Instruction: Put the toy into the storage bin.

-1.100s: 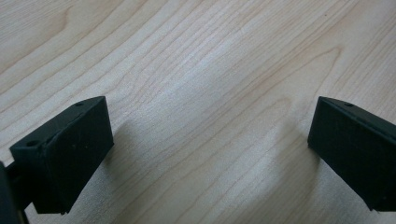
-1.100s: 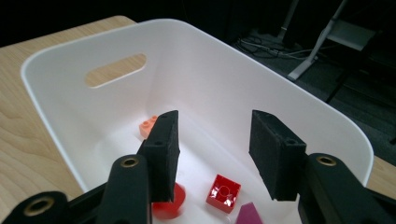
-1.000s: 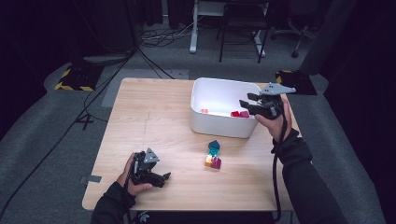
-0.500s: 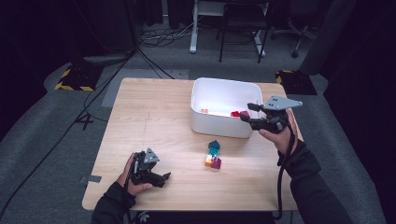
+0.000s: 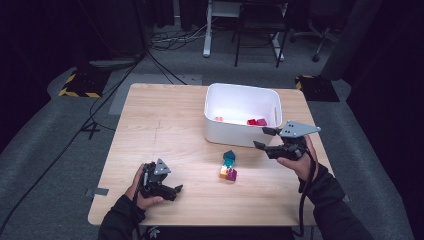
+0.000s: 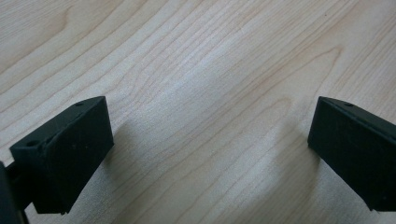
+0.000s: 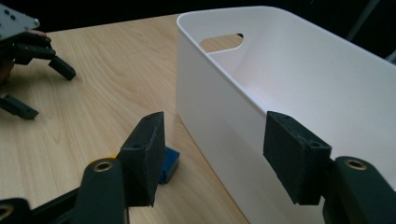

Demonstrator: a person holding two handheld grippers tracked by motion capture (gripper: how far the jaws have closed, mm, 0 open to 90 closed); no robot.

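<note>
Your work centres on the small cluster of blocks (image 5: 228,166) on the table (image 5: 165,125), just this side of the white bin (image 5: 240,135) and well clear of both your grippers. From the high view it reads as a dark teal piece on top, a lighter teal one under it, then an orange and a magenta piece side by side; where one block ends and the next begins is too small to tell. In the right gripper view, a blue block (image 7: 169,163) peeks out past the left finger (image 7: 144,154), which hides most of it, with a sliver of yellow at its edge.

Your right gripper (image 5: 264,138) hangs beside the bin's near right corner, to the right of the cluster and apart from it. Its jaws have just been opening and stand parted with nothing between them; past the gap lies the bin's outer wall, its base cut off by the frame.

Inside the bin, two red pieces (image 5: 256,122) and a small orange one (image 5: 218,119) lie against the near wall, which covers their lower parts.

Your left gripper (image 5: 172,191) rests low at the table's near left, far from the blocks. Its fingers (image 6: 65,154) are spread wide over bare wood, and the outer finger is cut off by the frame.
</note>
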